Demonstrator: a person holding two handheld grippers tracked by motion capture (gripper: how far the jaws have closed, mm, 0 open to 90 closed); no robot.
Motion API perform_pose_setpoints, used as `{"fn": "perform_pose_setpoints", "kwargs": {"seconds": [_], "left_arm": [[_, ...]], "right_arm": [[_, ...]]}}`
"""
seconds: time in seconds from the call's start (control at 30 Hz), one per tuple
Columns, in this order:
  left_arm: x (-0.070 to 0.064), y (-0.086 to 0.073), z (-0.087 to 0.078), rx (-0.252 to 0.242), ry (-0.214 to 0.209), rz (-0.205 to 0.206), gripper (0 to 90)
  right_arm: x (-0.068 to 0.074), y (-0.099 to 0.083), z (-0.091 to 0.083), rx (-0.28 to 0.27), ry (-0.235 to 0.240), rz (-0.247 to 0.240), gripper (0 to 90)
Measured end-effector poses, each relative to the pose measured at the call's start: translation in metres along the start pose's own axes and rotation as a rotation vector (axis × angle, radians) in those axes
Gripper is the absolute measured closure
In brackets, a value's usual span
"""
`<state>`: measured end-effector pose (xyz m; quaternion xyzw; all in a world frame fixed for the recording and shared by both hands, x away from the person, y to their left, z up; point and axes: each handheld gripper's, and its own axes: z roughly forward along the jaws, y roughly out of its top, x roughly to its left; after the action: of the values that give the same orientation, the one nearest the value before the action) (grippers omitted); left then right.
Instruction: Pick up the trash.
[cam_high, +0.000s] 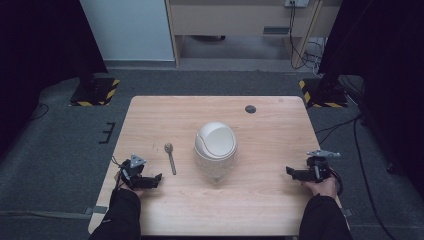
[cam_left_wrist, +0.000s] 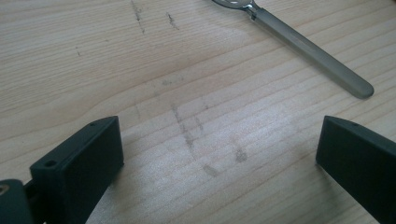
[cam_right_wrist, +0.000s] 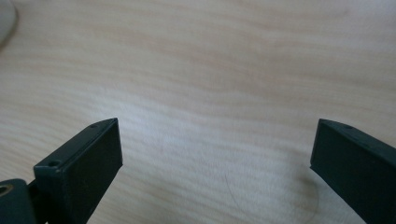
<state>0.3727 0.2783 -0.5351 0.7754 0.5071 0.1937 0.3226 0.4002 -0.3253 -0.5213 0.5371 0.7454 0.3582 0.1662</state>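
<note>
From the high view, the person is holding the left gripper low over the near left part of the wooden table, its jaws pointing inward toward the middle. The spoon is lying flat just ahead of and slightly inward from that claw, bowl end away from the person, handle end nearest the jaws but apart from them. Further inward from the spoon, a white domed bin with a swing lid is standing upright at the table's centre. The right gripper is sitting near the right edge, also aimed inward, well apart from the bin.

In the left gripper view, the left claw is standing wide apart with nothing but bare wood between its jaws. The spoon's translucent grey handle is lying ahead and off to the right-hand jaw's side, not touching either jaw.

In the right gripper view, the right claw is likewise spread wide over empty wood, gripping nothing; a pale curved edge, likely the bin's base, is peeking in far ahead on its left-jaw side.

Judging from this, the work is hardly beginning: nothing is being held, the spoon is untouched, and the lid is closed. Reaching, grasping and moving the spoon all seem left to do.
</note>
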Motion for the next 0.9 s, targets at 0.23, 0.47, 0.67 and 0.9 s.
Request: {"fn": "perform_pose_setpoints", "kwargs": {"seconds": [0.23,0.47,0.67,0.9], "left_arm": [[0.001,0.004,-0.003,0.035,0.008,-0.017,5.2],[-0.002,0.003,0.000,0.043,0.005,0.028,0.0],[-0.002,0.001,0.000,0.030,0.005,0.029,0.0],[-0.002,0.000,0.000,0.017,0.008,0.024,0.0]], "right_arm": [[0.003,0.013,-0.019,-0.126,0.000,-0.011,2.4],[0.018,0.028,-0.037,-0.242,0.018,-0.031,2.8],[0.036,0.041,-0.046,-0.287,0.024,-0.074,3.1],[0.053,0.064,-0.063,-0.374,0.051,-0.090,3.8]]}}
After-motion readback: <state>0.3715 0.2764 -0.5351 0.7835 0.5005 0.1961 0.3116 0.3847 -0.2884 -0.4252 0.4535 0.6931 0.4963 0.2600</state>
